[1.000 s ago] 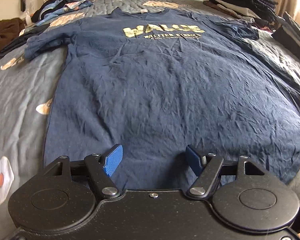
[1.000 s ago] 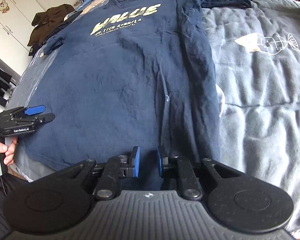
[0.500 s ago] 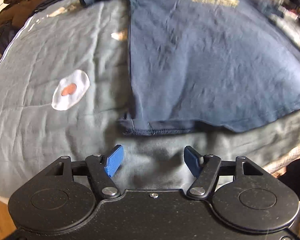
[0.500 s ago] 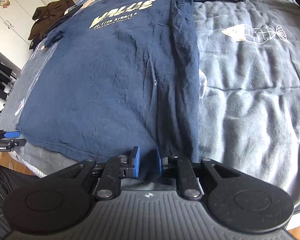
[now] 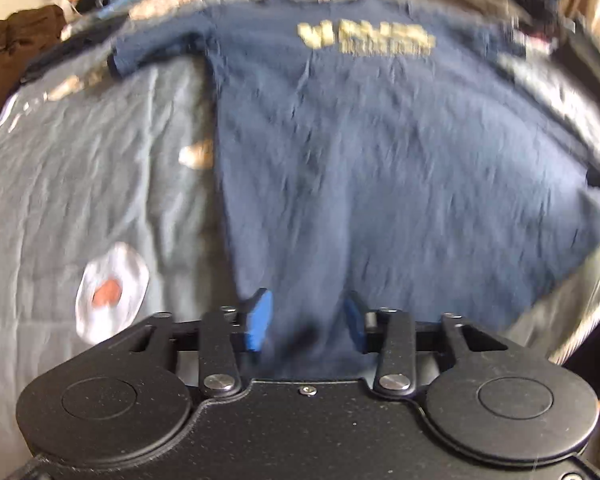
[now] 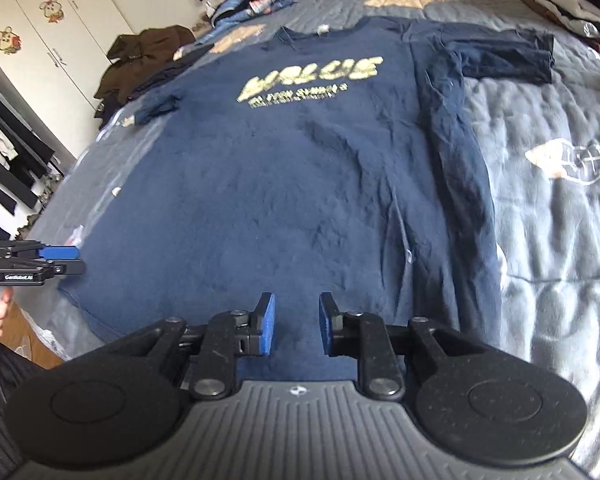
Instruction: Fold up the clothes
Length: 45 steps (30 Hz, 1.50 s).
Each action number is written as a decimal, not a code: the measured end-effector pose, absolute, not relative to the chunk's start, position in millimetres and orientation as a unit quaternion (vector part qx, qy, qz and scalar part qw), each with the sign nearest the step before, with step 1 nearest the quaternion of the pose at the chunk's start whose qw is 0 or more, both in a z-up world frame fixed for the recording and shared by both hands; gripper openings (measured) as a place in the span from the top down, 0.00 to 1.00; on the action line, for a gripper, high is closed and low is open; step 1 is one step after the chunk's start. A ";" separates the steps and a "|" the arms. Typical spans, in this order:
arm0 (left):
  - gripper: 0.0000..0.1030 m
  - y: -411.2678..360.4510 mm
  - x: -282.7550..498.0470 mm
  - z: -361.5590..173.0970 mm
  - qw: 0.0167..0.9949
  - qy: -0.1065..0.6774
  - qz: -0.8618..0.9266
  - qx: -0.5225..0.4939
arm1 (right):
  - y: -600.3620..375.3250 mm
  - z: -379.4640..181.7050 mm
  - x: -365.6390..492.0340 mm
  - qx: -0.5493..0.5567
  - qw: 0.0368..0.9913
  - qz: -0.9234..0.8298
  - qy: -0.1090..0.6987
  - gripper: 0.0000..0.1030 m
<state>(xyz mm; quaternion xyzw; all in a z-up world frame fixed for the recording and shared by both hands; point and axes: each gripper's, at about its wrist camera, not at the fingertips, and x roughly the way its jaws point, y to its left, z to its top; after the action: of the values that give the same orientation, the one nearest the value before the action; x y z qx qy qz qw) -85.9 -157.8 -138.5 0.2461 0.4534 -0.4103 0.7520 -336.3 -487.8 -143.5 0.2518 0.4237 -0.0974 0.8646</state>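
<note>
1. A grey bedspread [image 6: 548,240] covers the bed; white wardrobes [image 6: 52,28] stand left.
2. The shirt [image 6: 284,184] lies flat, its hem at the near edge.
3. The left gripper [image 5: 306,322] is closing on the hem; the right gripper [image 6: 296,324] is opening over it, pads apart.

Home bedroom — I'm over a bed [image 6: 540,240] w/ a grey quilt [image 5: 80,184] printed w/ fried eggs & fish bones. White wardrobe [image 6: 60,32] w/ cartoon stickers on the doors, dark clothes hanging [image 6: 8,160] at left, folded piles [image 6: 572,8] & loose garments at the far edge — lived-in.
</note>
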 end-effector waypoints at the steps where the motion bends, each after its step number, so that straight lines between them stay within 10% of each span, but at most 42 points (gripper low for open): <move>1: 0.76 -149.6 -85.6 -143.0 0.739 0.467 -0.412 0.257 | -490.9 -151.6 -339.4 0.257 0.857 -0.103 0.434 0.78; 12: 0.75 -139.2 -112.9 -86.4 0.746 0.427 -0.457 0.226 | -490.6 -111.0 -363.9 0.234 0.877 -0.135 0.396 0.74; 17: 0.43 -189.7 -126.3 -59.3 0.804 0.351 -0.449 0.170 | -474.7 -76.5 -340.6 0.206 0.907 -0.138 0.340 0.56; 45: 0.35 -194.6 -182.4 -20.7 0.841 0.320 -0.407 0.156 | -391.4 -27.0 -354.1 0.166 0.899 -0.205 0.349 0.49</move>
<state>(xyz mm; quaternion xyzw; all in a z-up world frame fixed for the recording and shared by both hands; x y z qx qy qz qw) -182.4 -194.6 -20.7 0.1556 0.3200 -0.4066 0.8415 -354.1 -391.4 -27.0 0.1662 0.3489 -0.2054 0.8991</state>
